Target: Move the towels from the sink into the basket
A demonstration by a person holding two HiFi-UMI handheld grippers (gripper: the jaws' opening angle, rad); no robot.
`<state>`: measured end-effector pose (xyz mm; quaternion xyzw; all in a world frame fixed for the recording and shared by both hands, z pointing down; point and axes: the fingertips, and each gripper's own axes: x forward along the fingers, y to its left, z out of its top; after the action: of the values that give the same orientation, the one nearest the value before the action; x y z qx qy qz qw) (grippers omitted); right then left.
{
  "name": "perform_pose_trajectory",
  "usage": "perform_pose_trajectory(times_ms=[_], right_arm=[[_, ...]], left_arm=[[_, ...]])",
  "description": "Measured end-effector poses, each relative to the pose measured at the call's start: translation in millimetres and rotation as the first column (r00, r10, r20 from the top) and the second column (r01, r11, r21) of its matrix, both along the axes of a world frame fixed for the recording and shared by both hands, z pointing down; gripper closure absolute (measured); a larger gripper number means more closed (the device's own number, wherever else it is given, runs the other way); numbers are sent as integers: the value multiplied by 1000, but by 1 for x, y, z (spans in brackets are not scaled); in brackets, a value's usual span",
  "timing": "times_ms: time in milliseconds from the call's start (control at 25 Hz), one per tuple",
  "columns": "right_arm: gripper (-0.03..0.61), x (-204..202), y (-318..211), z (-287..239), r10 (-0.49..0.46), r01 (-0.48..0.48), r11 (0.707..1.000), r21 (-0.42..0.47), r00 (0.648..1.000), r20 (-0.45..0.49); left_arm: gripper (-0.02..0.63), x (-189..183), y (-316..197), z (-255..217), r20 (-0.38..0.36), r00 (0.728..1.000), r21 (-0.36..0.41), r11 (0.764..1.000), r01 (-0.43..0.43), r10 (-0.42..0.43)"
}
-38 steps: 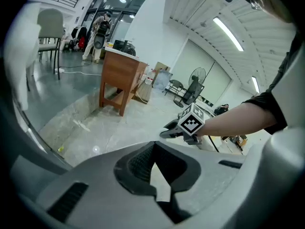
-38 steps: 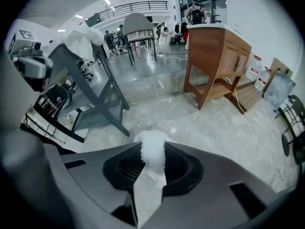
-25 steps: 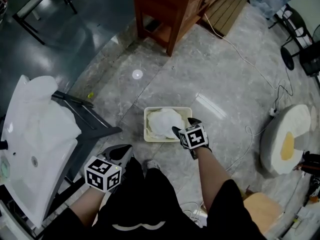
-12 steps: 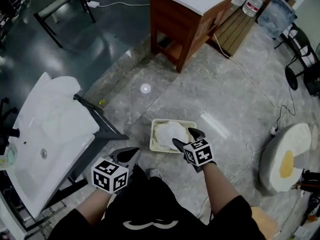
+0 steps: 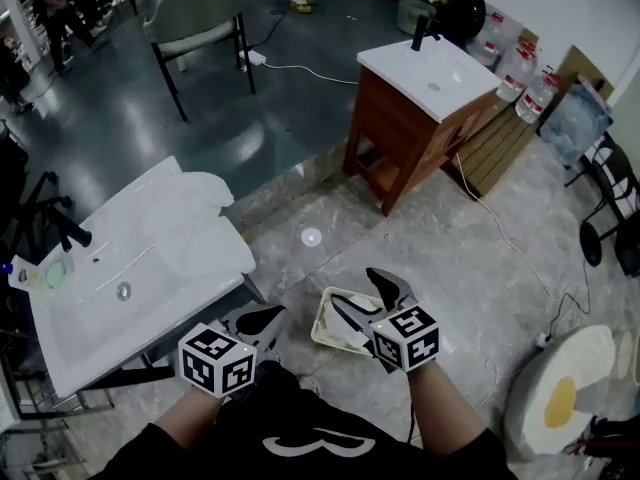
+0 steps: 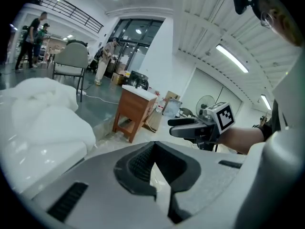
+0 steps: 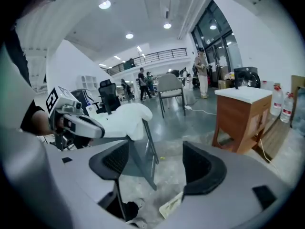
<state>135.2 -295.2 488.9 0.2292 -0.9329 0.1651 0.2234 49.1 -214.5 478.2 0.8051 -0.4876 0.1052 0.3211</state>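
- Marbled grey flooring (image 5: 480, 258) is spreading under the whole scene, with a white sink (image 5: 150, 268) standing at the person's left and a wooden vanity (image 5: 410, 108) farther off.
- The right gripper (image 5: 352, 286) is hanging just above the basket (image 5: 325, 320), jaws spread wide and nothing between them.
- The left gripper (image 5: 265, 318) is hovering low between sink and basket, jaws drawn together and carrying nothing.
- The basket is sitting on the floor, mostly hidden behind the right gripper; a sliver of white is showing inside, probably a towel.
- White towels (image 5: 195, 196) are lying heaped on the sink's far end, well apart from both grippers.
- By the look of it, a drop-off is ending and a return trip is due: the next move is calling for a swing to the sink, jaws opening over a fold and pinching the soft cloth firmly enough to lift it clear.
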Motion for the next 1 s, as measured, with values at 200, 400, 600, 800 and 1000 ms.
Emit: perform_pose_trajectory(times_ms=[200, 400, 600, 800, 1000], right_arm=[[244, -48, 26, -60, -135, 130, 988, 81, 989, 66], [244, -82, 45, -94, -257, 246, 961, 127, 963, 81], [244, -123, 50, -115, -337, 317, 932, 174, 936, 99], [244, -168, 53, -121, -395, 373, 908, 192, 915, 89], [244, -213, 56, -125, -453, 432, 880, 196, 888, 79]], left_arm=[[607, -28, 12, -48, -4, 997, 81, 994, 73, -73], [607, -62, 31, -81, -18, 987, 123, 979, 163, -162], [606, -107, 49, -100, 5, 964, 167, 950, 262, -267], [607, -146, 61, -105, 4, 943, 176, 929, 327, -333], [607, -182, 63, -107, 5, 931, 181, 916, 359, -366]])
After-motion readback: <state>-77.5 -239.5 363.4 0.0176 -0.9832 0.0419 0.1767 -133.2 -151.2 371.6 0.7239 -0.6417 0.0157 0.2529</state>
